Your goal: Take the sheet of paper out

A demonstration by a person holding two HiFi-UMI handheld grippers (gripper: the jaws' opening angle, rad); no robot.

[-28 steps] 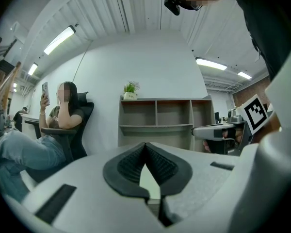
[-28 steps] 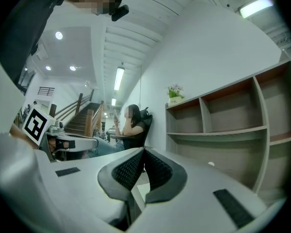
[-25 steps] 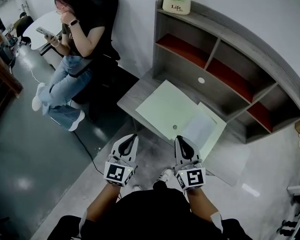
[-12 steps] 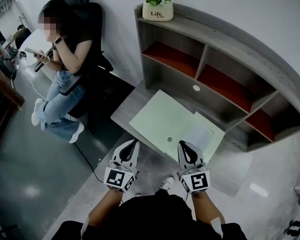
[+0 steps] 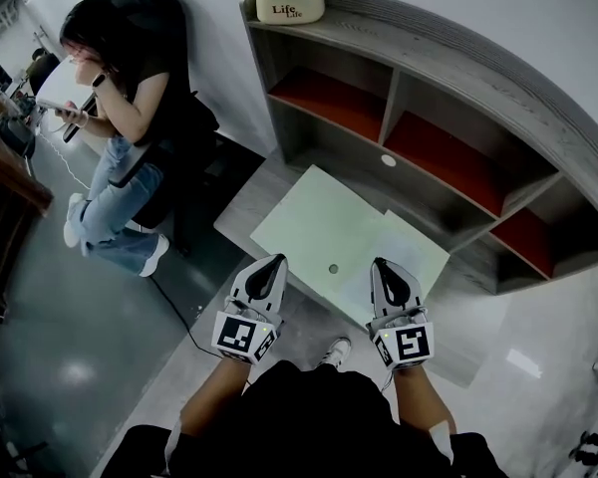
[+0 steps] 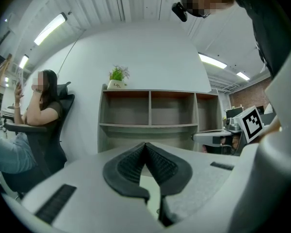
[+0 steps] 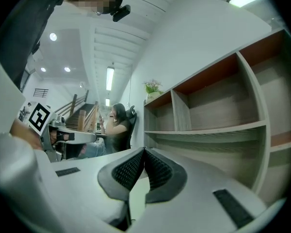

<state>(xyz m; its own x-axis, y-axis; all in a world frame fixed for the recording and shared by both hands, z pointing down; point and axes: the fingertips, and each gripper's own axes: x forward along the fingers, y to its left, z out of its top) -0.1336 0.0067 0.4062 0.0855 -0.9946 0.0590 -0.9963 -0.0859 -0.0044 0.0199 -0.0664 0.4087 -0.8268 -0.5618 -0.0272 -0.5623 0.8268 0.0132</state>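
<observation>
A pale green folder [image 5: 314,222] lies open on the grey desk [image 5: 247,205], with a whiter sheet of paper [image 5: 367,267] on its right half. In the head view my left gripper [image 5: 272,263] is shut and empty, its tip at the folder's near edge. My right gripper [image 5: 390,266] is shut and empty too, its tip over the sheet's near part. The left gripper [image 6: 145,145] and the right gripper [image 7: 144,152] each show closed pads in their own views, with pale green below them. Whether either tip touches the paper I cannot tell.
A grey shelf unit [image 5: 429,98] with red-backed compartments stands at the desk's back, a plant pot [image 5: 289,3] on its top. A person [image 5: 115,108] sits on a black chair at the left, close to the desk's corner. A cable [image 5: 174,302] runs on the floor.
Both grippers have moved forward to the desk, from over the floor to the folder's near edge. The desk and shelves now sit closer and lower in the head view.
</observation>
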